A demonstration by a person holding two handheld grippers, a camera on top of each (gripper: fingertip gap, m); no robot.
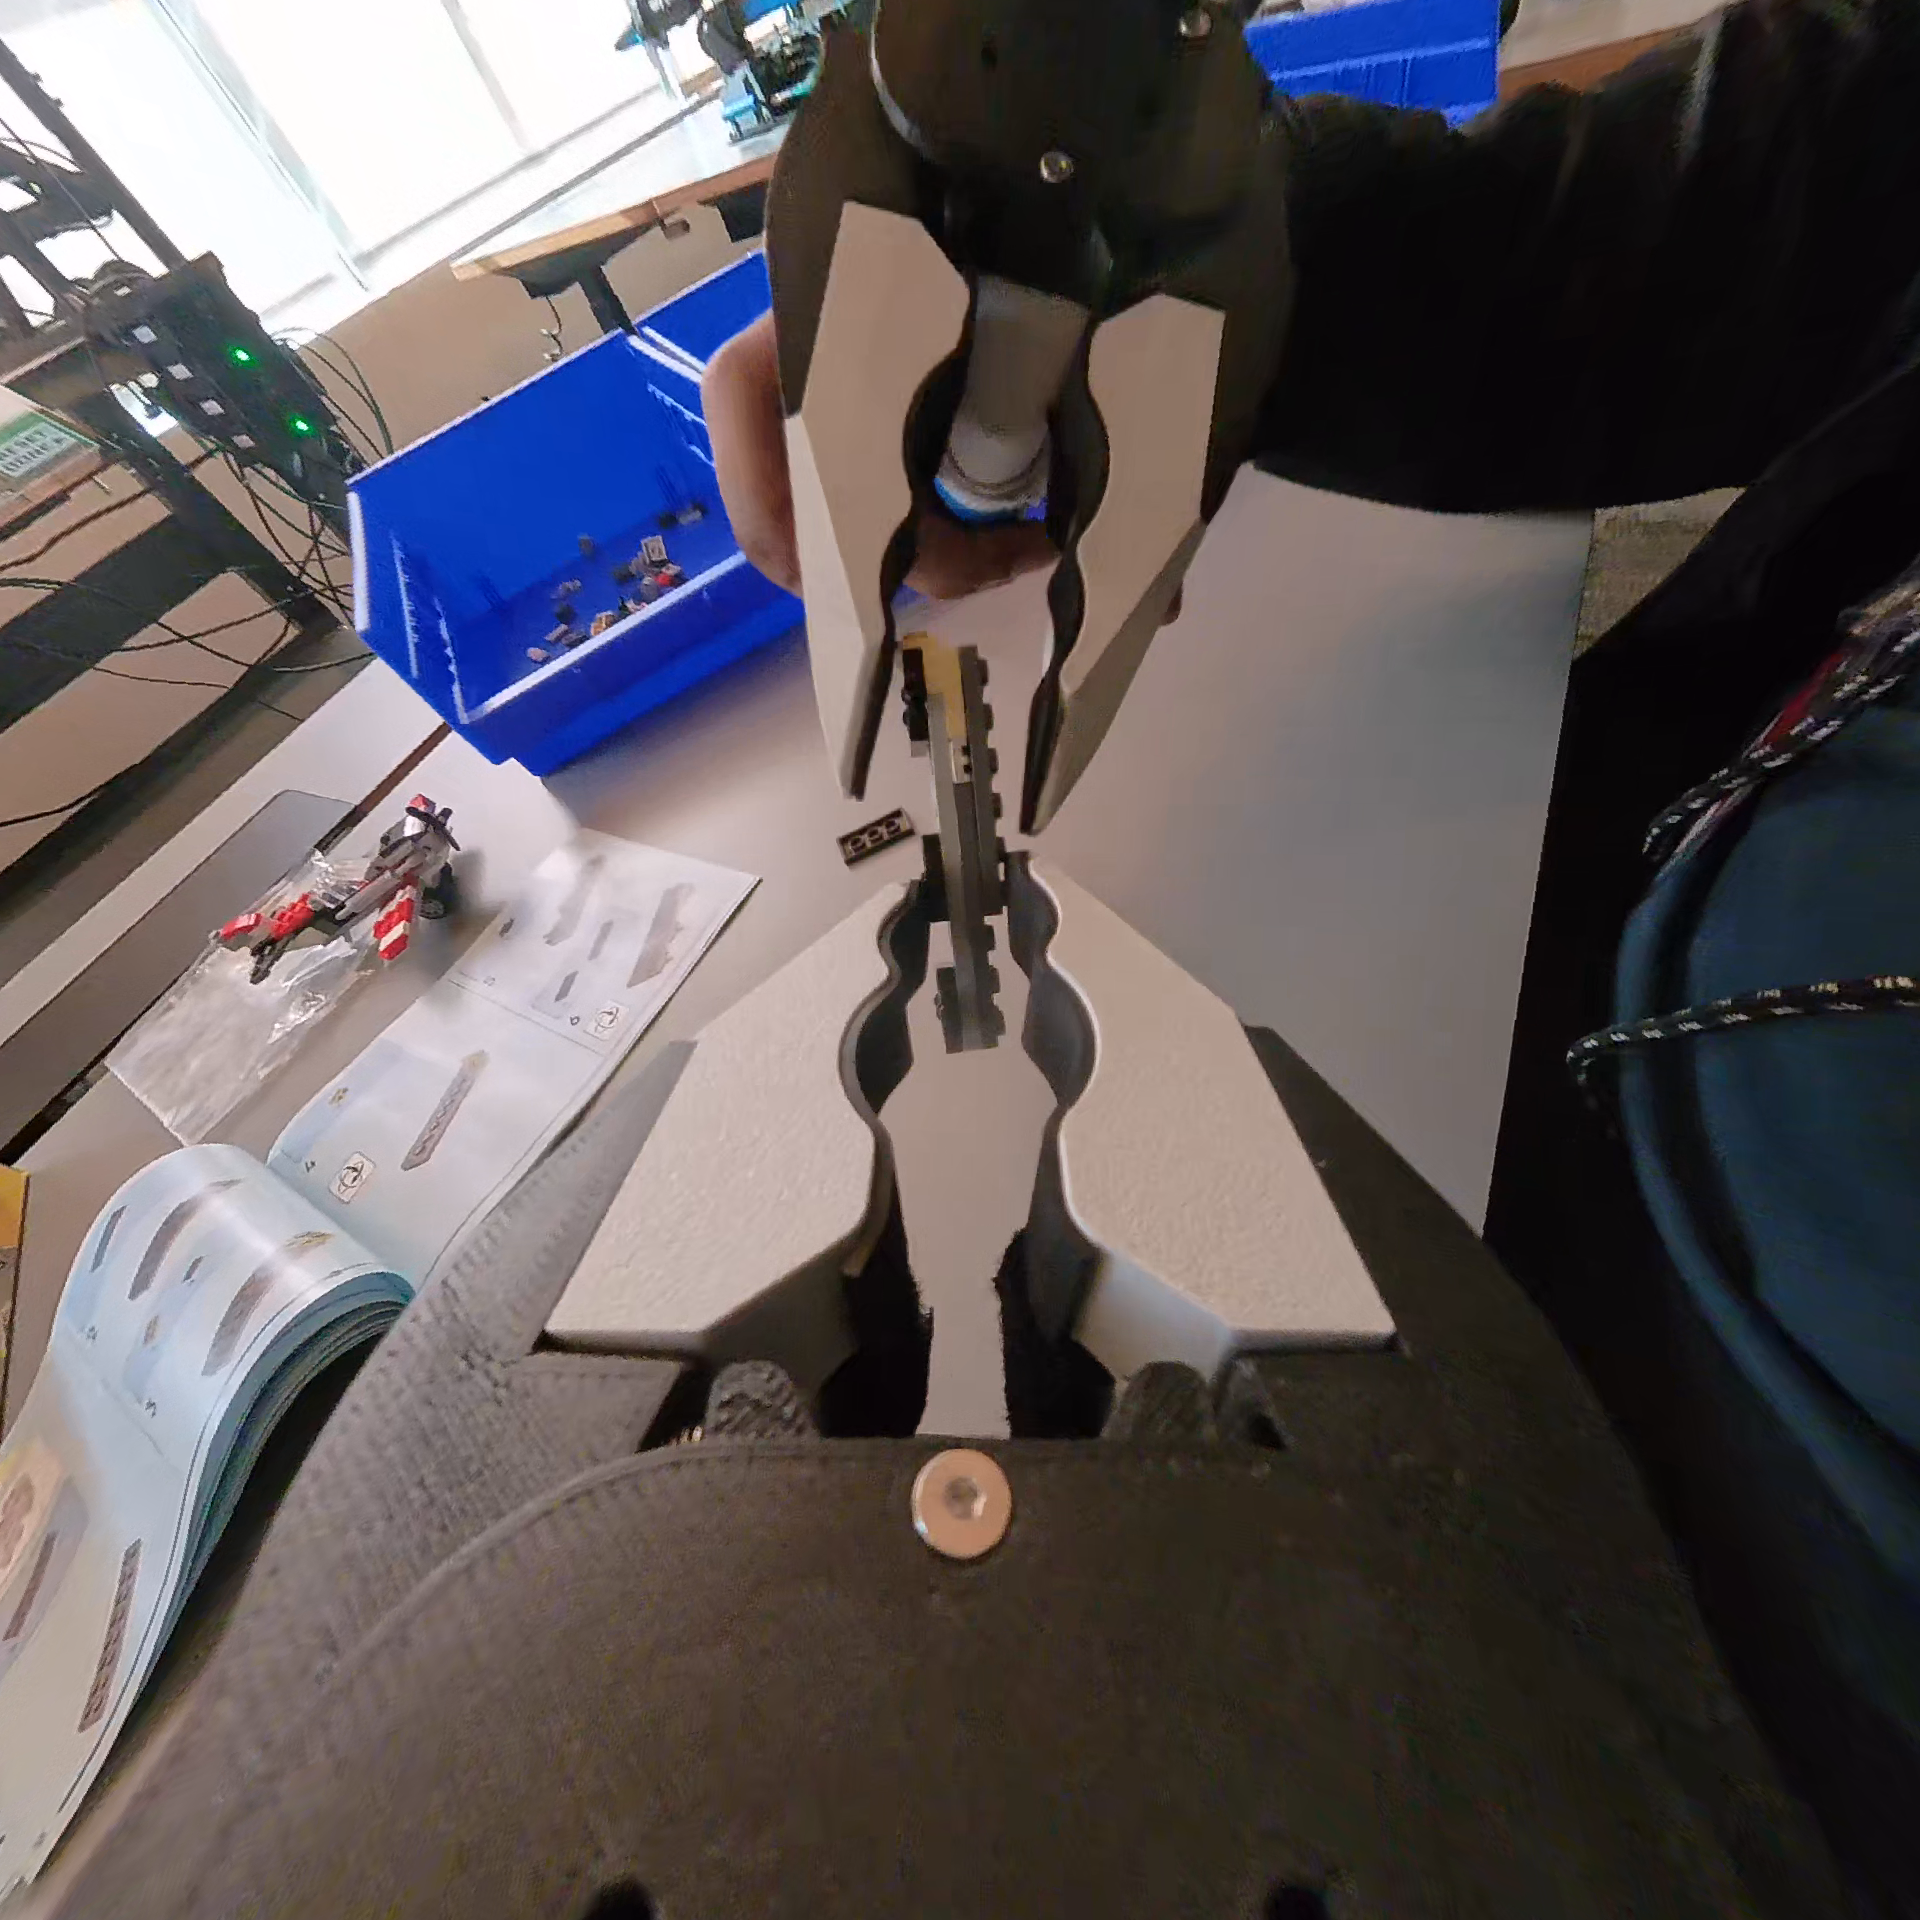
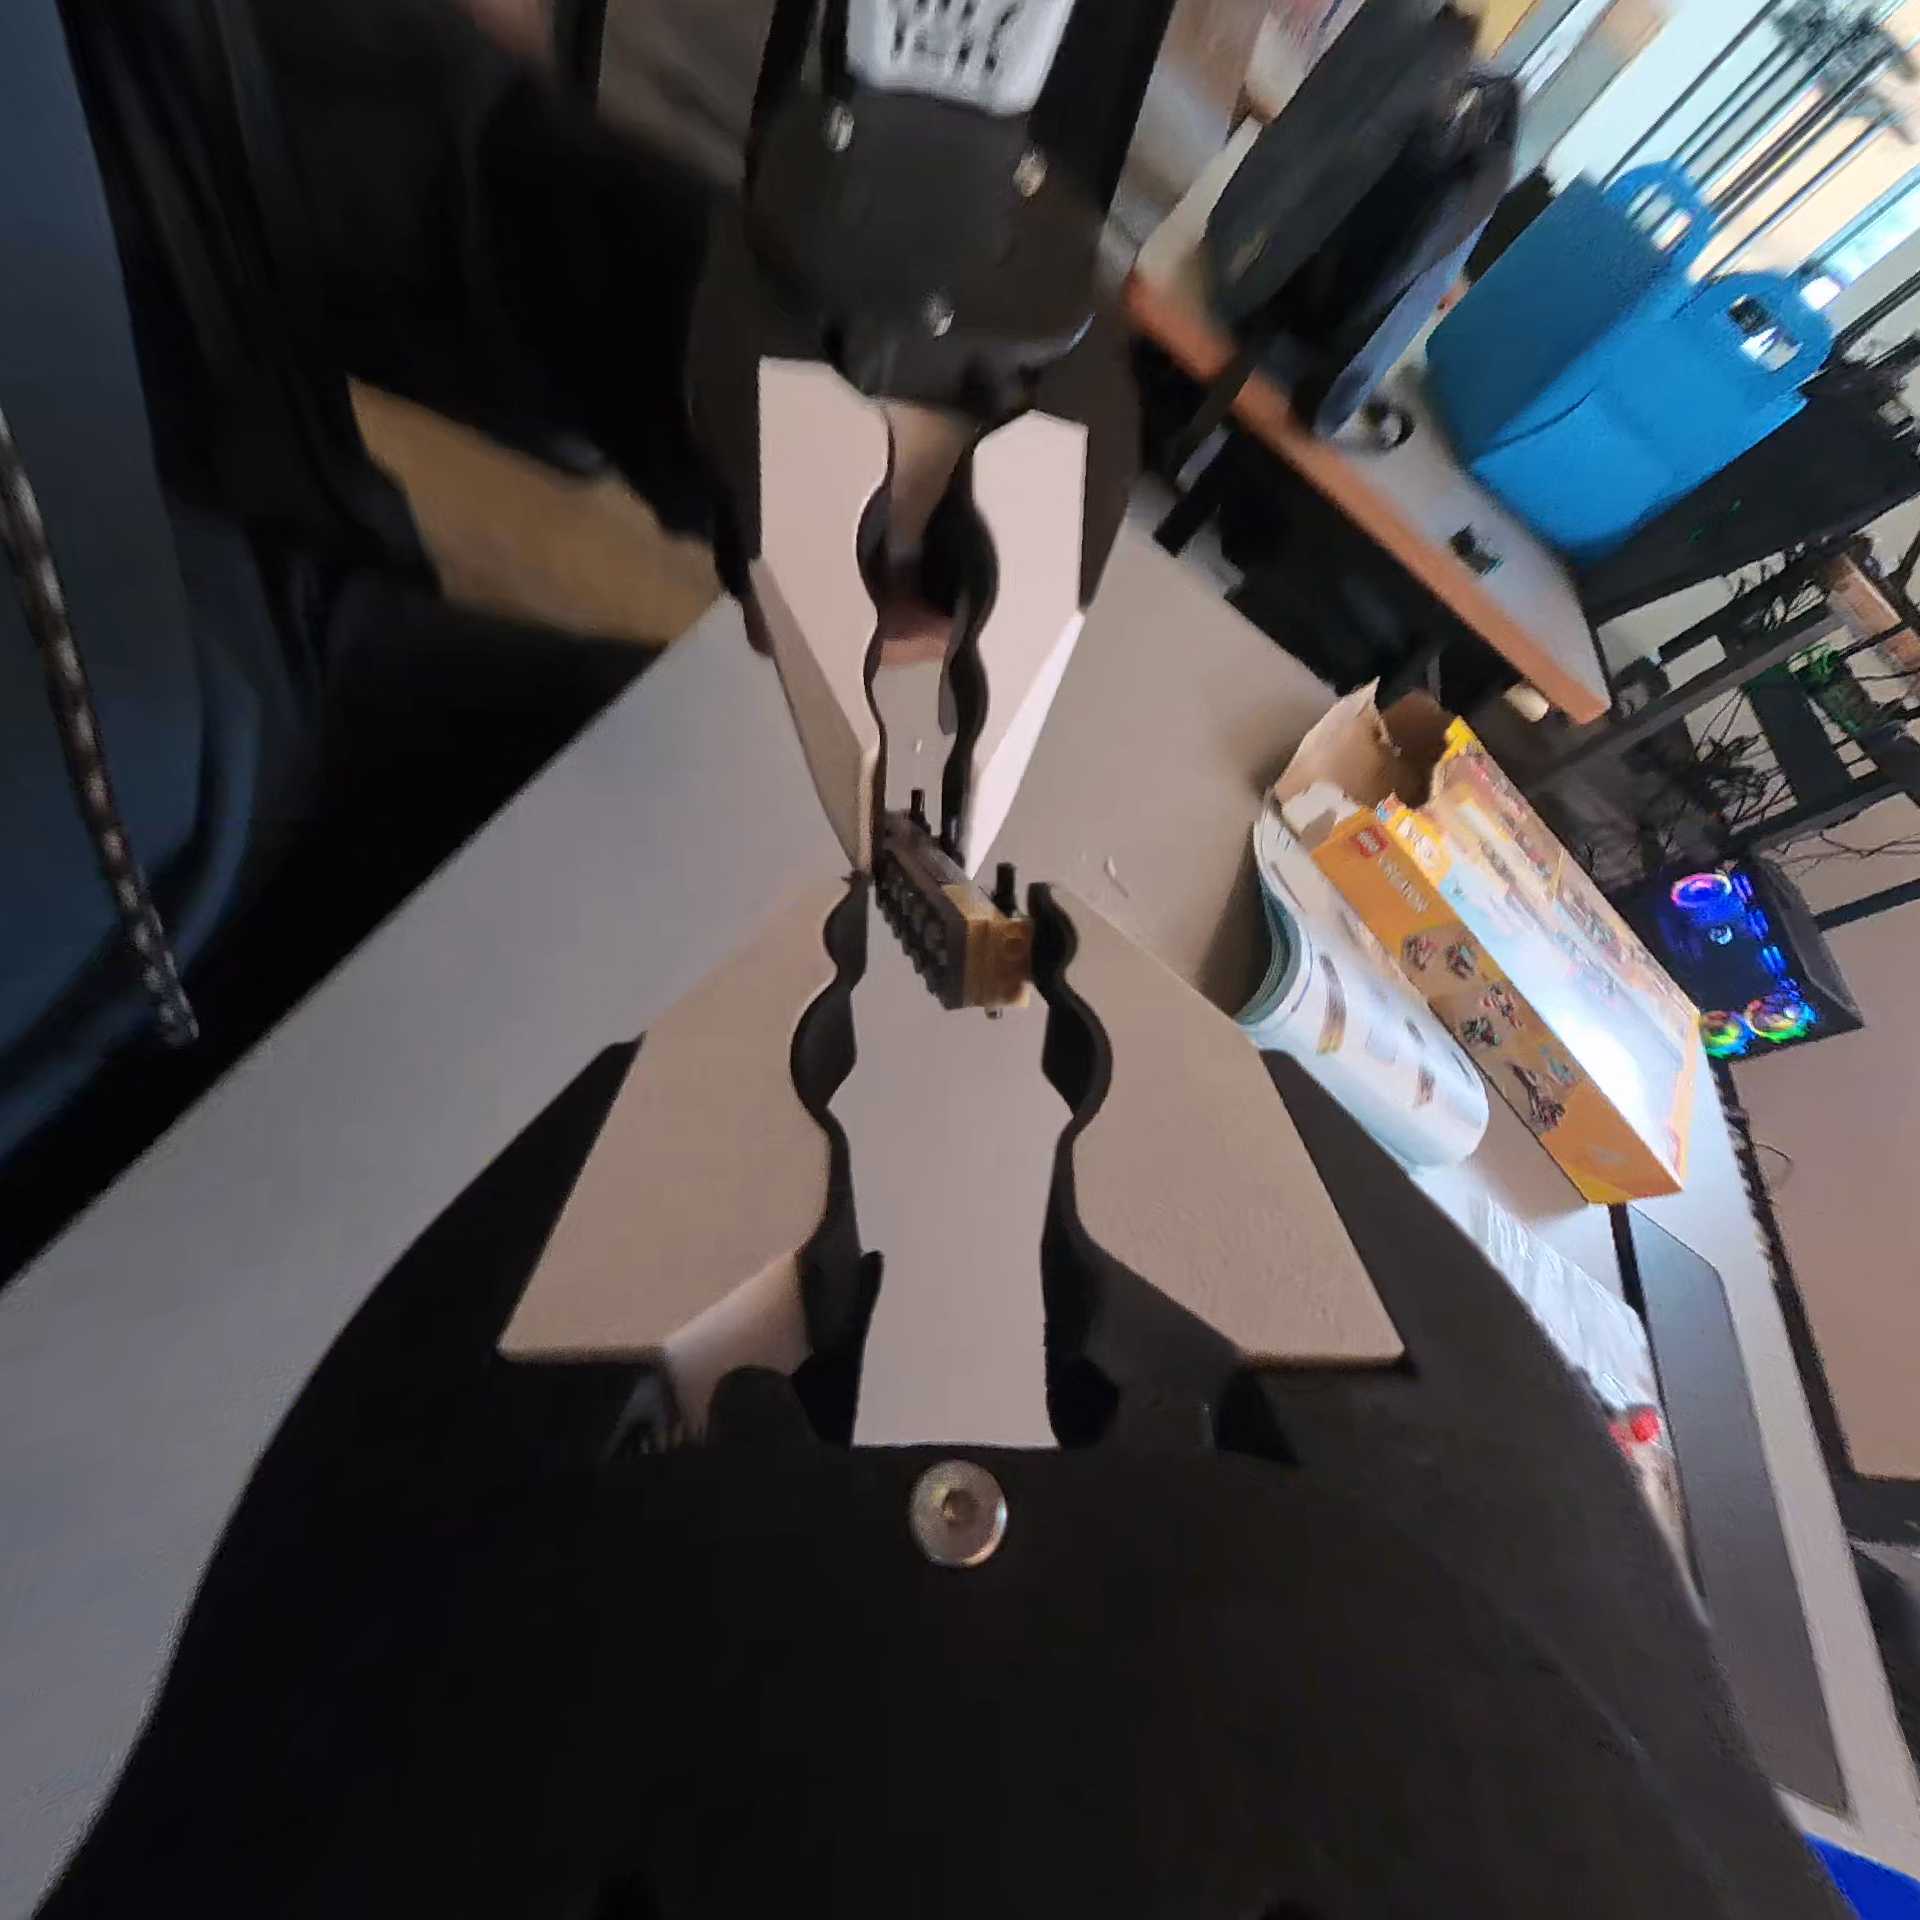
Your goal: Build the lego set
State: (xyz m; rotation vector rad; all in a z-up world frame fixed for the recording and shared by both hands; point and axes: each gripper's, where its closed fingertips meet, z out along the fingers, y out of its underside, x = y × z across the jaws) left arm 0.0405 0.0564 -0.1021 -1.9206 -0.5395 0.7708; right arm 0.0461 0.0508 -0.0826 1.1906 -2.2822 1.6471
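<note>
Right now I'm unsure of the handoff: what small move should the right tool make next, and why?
Probably close the right tool on the lego strip. The left tool grips the strip's lower part, while the upper end with the tan piece sits between the right tool's open fingers, seemingly touching only one.

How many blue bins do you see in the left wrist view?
2. A large blue bin with loose pieces stands on the table left of the fingers; a second bin shows at the top edge, partly hidden.

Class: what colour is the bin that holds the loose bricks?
Blue. The bin shows best in the left wrist view.
</note>
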